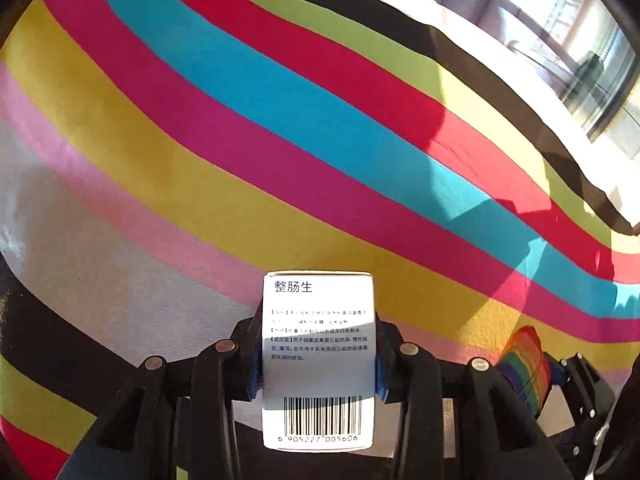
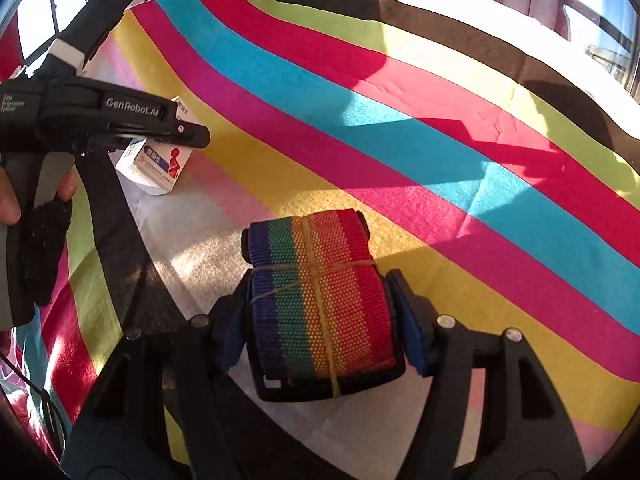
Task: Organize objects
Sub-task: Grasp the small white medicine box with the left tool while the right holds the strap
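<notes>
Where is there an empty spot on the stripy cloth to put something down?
Lots of room: the striped cloth lies bare beyond the rainbow strap roll, from there out to its black far edge. It is crowded only at the near left, where the medicine box and left gripper sit close.

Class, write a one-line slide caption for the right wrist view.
Right tongs grip a rainbow strap bundle over the striped cloth.
</notes>
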Action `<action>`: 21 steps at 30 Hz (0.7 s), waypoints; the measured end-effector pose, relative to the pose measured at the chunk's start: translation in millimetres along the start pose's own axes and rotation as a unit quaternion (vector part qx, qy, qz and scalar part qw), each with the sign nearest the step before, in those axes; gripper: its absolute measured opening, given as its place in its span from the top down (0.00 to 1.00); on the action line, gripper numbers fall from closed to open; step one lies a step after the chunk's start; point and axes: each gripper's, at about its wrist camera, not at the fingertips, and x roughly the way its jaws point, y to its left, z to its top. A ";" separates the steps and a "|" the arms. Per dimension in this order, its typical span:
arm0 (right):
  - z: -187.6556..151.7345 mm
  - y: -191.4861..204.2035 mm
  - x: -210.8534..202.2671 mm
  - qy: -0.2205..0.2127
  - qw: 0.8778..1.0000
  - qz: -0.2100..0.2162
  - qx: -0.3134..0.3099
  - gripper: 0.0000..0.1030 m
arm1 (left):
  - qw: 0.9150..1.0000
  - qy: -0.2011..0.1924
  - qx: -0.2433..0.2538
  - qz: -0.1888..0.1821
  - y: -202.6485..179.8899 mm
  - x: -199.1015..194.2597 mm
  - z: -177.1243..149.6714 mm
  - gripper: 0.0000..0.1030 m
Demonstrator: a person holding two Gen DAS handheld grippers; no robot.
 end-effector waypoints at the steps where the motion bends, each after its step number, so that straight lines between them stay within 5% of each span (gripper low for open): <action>1: -0.3 0.3 -0.2 0.000 1.000 0.000 0.000 0.35 | 1.000 0.001 0.015 0.011 -1.5 -0.7 -3.2 0.59; 3: 1.0 -0.1 -0.1 0.000 1.000 0.000 0.001 0.35 | 1.000 -0.005 0.020 0.012 -1.1 -2.7 -6.1 0.55; 5: 1.1 -0.6 0.1 0.000 1.000 0.000 0.001 0.35 | 1.000 -0.005 0.014 0.020 0.2 -3.7 -9.6 0.37; 9: 2.2 -2.7 2.9 0.001 1.000 -0.002 0.002 0.35 | 0.999 -0.016 0.016 0.039 2.5 -3.6 -12.6 0.35; 10: 2.2 -2.9 3.0 0.001 1.000 -0.002 0.002 0.34 | 0.999 -0.017 0.022 0.041 1.7 -4.1 -14.4 0.35; 13: 3.8 -4.0 4.9 0.000 1.000 -0.002 0.002 0.34 | 0.996 -0.031 0.042 0.071 2.1 -7.2 -19.9 0.61; 21: 1.7 -0.5 3.7 0.010 0.999 -0.029 0.021 0.36 | 0.996 -0.030 0.074 0.051 -5.0 -28.7 -57.3 0.61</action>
